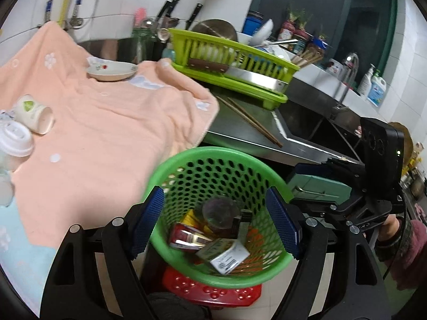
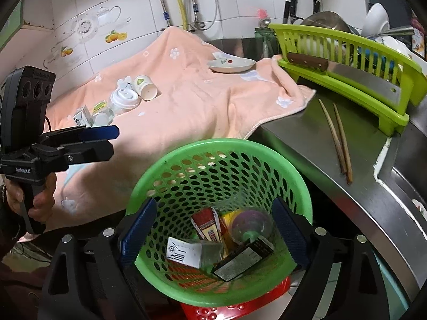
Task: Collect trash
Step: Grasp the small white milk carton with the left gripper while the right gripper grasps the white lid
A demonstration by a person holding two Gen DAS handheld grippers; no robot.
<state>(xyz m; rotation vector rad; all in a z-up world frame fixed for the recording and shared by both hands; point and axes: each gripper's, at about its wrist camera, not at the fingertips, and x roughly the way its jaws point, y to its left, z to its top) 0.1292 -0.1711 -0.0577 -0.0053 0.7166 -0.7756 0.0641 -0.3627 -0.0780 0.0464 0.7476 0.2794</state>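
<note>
A green perforated basket (image 1: 213, 154) (image 2: 213, 146) stands on a red stool (image 1: 213, 293) below the counter edge. It holds several cartons (image 1: 226, 256) (image 2: 184, 253) and a clear plastic cup (image 1: 218, 210) (image 2: 250, 226). Both grippers hang over it, open and empty: my left gripper (image 1: 216, 224) and my right gripper (image 2: 213, 237). More trash lies on the peach towel (image 2: 192, 106): a tipped paper cup (image 1: 34, 114) (image 2: 145, 86), a white lid (image 1: 16, 141) (image 2: 125, 98) and small cartons (image 2: 85, 116). The left gripper also shows side-on in the right wrist view (image 2: 101, 138).
A saucer (image 2: 232, 65) sits at the towel's far edge. A lime dish rack (image 1: 232, 61) (image 2: 347, 61) with a cleaver (image 2: 347, 72) stands on the steel counter, chopsticks (image 2: 339, 138) beside it. The sink (image 1: 307, 122) is to the right.
</note>
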